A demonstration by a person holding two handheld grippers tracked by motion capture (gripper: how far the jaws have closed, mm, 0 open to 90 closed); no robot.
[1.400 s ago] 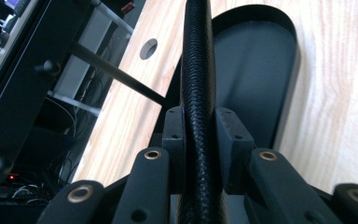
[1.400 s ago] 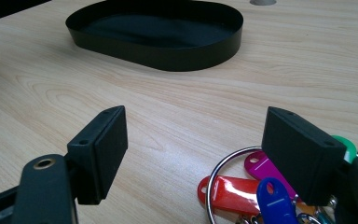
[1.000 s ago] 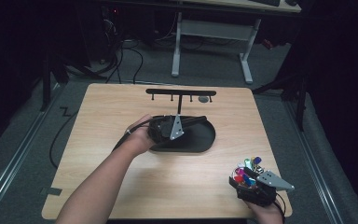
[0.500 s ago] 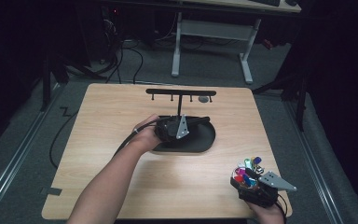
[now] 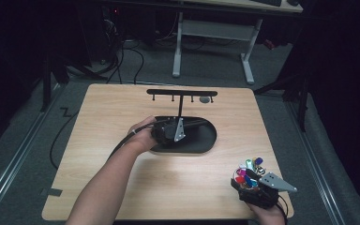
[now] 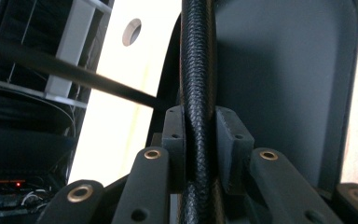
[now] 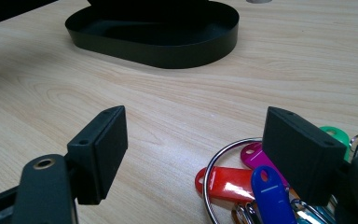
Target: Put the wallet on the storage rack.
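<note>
My left gripper [image 5: 187,127] hovers low over a black oval tray [image 5: 207,143] in the middle of the table. It is shut on a black braided cord [image 6: 196,70], which runs straight up between the jaws [image 6: 200,128] with the tray's dark floor [image 6: 284,70] behind it. My right gripper [image 5: 248,182] rests at the table's front right corner. Its jaws [image 7: 196,140] stand open with bare wood between them. A metal key ring with several coloured tags [image 7: 242,182] lies on the table against the right jaw, and shows in the high view as a bright bunch [image 5: 249,168].
A black T-shaped hook stand [image 5: 182,93] rises from the tray's far side, and its rod [image 6: 74,74] crosses the left gripper view. A small grey disc [image 5: 205,99] lies under the stand's right end. The tray wall [image 7: 168,51] lies ahead of my right gripper. Cables and desk legs sit beyond the table.
My left gripper has sunk a little toward the tray with the cord still in it. The right gripper and the keys have stayed put.
</note>
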